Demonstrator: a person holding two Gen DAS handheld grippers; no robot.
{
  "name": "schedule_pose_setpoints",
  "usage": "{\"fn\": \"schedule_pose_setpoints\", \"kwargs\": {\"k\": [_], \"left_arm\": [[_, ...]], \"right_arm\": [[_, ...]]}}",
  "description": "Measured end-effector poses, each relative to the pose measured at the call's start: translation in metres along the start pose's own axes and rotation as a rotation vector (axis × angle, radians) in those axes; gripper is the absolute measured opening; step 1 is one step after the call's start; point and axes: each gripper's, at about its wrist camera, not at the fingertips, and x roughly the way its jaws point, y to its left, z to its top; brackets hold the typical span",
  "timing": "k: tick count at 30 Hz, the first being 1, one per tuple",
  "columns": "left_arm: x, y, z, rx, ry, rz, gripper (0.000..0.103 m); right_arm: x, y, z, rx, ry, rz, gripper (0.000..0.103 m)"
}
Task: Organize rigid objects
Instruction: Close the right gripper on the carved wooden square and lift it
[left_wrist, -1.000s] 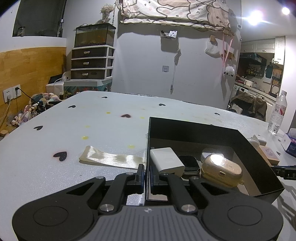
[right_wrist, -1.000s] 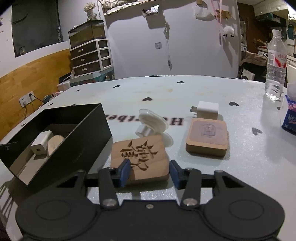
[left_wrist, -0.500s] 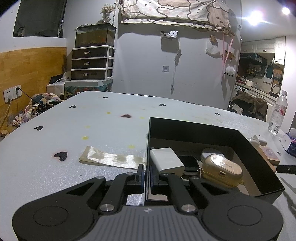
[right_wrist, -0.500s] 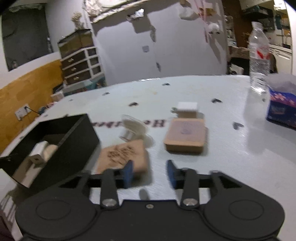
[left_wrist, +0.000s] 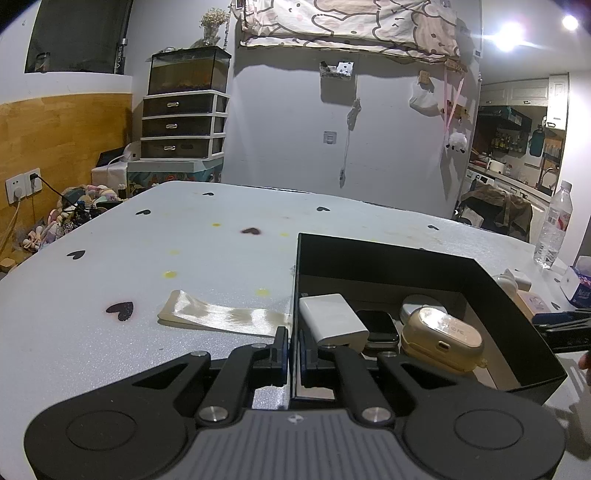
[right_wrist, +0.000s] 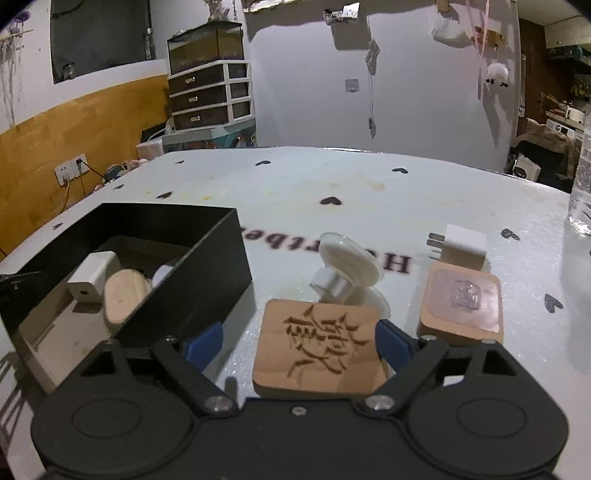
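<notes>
My left gripper (left_wrist: 293, 349) is shut on the near left wall of the black box (left_wrist: 509, 314), which holds a white charger (left_wrist: 332, 323), a dark watch (left_wrist: 376, 325) and a gold case (left_wrist: 441, 338). My right gripper (right_wrist: 295, 343) is open wide around a carved wooden block (right_wrist: 319, 347) lying on the table; the right pad (right_wrist: 393, 345) is at its edge, the left pad (right_wrist: 205, 341) stands apart. The box (right_wrist: 207, 266) sits just left of it.
A white suction-cup piece (right_wrist: 345, 269), a second wooden block (right_wrist: 461, 308) and a white plug (right_wrist: 461, 245) lie beyond the carved block. A water bottle (left_wrist: 554, 225) and tissue pack (left_wrist: 578, 286) stand at the right. A pale ribbon (left_wrist: 221, 315) lies left of the box.
My right gripper swung away and came back, and it has opened wider around the carved block. My left gripper has not moved.
</notes>
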Motion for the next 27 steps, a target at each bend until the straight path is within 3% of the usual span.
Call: {"fn": "schedule_pose_setpoints", "kwargs": {"k": [6,12,16,19,22,27], "left_arm": [[0.0,-0.001,0.0,0.001,0.0,0.001,0.006],[0.0,-0.001,0.0,0.001,0.0,0.001,0.006],[0.0,-0.001,0.0,0.001,0.0,0.001,0.006],[0.0,0.0,0.0,0.001,0.0,0.001,0.006],[0.0,-0.001,0.0,0.0,0.0,0.0,0.006],[0.0,-0.002,0.0,-0.001,0.0,0.002,0.006]], "right_arm": [[0.001,-0.001,-0.002,-0.029,-0.001,-0.013,0.088],[0.01,-0.012,-0.003,0.032,0.043,-0.041,0.088],[0.007,-0.014,-0.003,0.035,0.043,-0.052,0.076],[0.004,-0.014,-0.004,0.042,0.049,-0.072,0.076],[-0.008,-0.013,-0.002,0.082,0.033,-0.075,0.076],[-0.052,0.006,0.014,0.147,-0.037,-0.005,0.076]]}}
